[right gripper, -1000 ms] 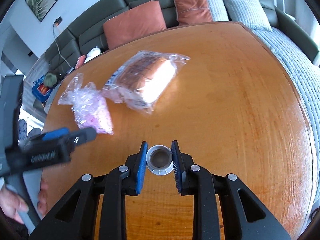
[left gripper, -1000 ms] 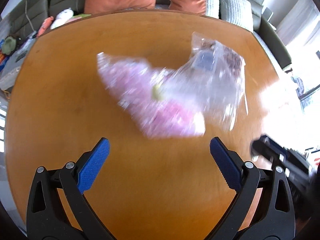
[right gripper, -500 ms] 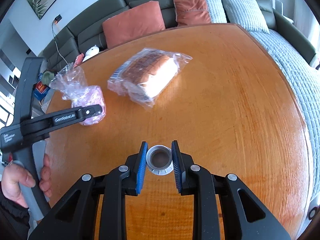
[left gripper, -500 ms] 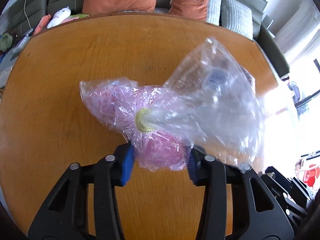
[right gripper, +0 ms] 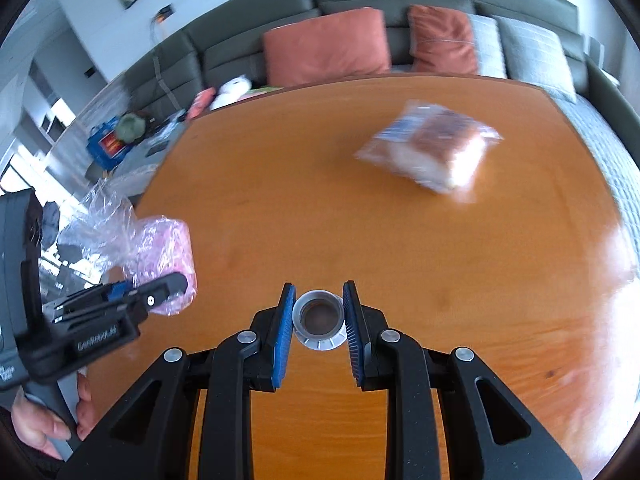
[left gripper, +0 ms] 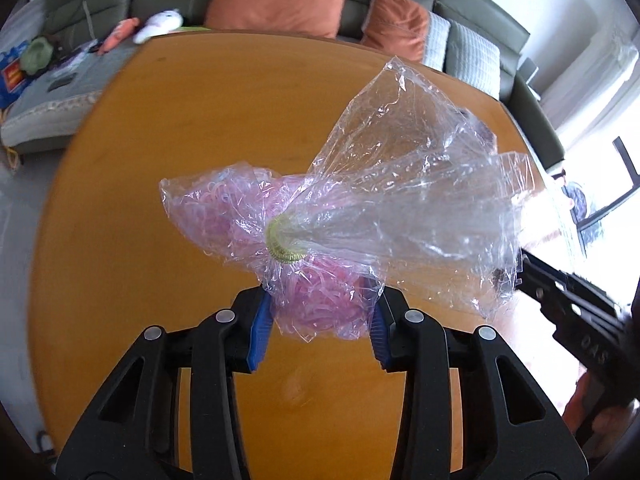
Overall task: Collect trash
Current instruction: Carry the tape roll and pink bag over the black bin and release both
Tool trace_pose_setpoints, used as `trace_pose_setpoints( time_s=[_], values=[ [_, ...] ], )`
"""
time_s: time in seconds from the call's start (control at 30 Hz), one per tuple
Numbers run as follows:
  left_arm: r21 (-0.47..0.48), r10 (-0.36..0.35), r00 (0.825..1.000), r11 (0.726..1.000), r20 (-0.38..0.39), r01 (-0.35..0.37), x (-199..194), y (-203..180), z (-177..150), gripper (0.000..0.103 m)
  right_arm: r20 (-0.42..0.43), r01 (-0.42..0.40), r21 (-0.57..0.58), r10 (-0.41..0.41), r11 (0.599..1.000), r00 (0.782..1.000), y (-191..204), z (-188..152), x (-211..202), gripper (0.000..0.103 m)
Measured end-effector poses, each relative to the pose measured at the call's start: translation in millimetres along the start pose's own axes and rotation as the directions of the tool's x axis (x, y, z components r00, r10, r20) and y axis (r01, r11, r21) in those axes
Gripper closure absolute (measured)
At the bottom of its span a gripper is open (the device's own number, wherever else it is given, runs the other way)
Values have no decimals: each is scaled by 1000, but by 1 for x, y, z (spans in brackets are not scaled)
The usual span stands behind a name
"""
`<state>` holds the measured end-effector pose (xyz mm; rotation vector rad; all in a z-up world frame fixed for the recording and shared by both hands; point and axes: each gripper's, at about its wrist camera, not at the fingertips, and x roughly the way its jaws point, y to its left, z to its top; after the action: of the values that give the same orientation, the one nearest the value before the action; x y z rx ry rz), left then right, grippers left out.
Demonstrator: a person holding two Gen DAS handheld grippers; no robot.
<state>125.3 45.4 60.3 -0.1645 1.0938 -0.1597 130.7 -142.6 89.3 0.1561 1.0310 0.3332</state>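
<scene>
My left gripper is shut on a clear plastic bag of pink shreds, tied with a yellow band, and holds it lifted above the orange wooden table. The bag's loose clear top fans out to the right. The same bag and left gripper show at the left of the right wrist view. My right gripper is shut on a small grey capsule cup above the table's near part. A bagged loaf of bread lies on the far right of the table.
A green sofa with orange cushions and grey cushions runs behind the table. A side bench with toys and clutter stands at the back left. A grey blanket lies along the table's right edge.
My left gripper closed on the pink bag and lifted it off the table toward the left. The right gripper swung left, still holding the cup; the bread now sits further right in its view.
</scene>
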Motion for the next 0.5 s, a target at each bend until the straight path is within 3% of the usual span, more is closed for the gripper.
trace_pose_setpoints(
  time_s=[0.27, 0.5],
  values=[
    [-98, 51, 997, 994, 50, -46, -63, 93, -43, 63, -25, -65, -135, 62, 989, 998, 113, -9, 17, 77],
    [-215, 124, 990, 971, 69, -106, -106, 179, -86, 63, -66, -136, -251, 123, 959, 990, 206, -18, 34, 77]
  ],
)
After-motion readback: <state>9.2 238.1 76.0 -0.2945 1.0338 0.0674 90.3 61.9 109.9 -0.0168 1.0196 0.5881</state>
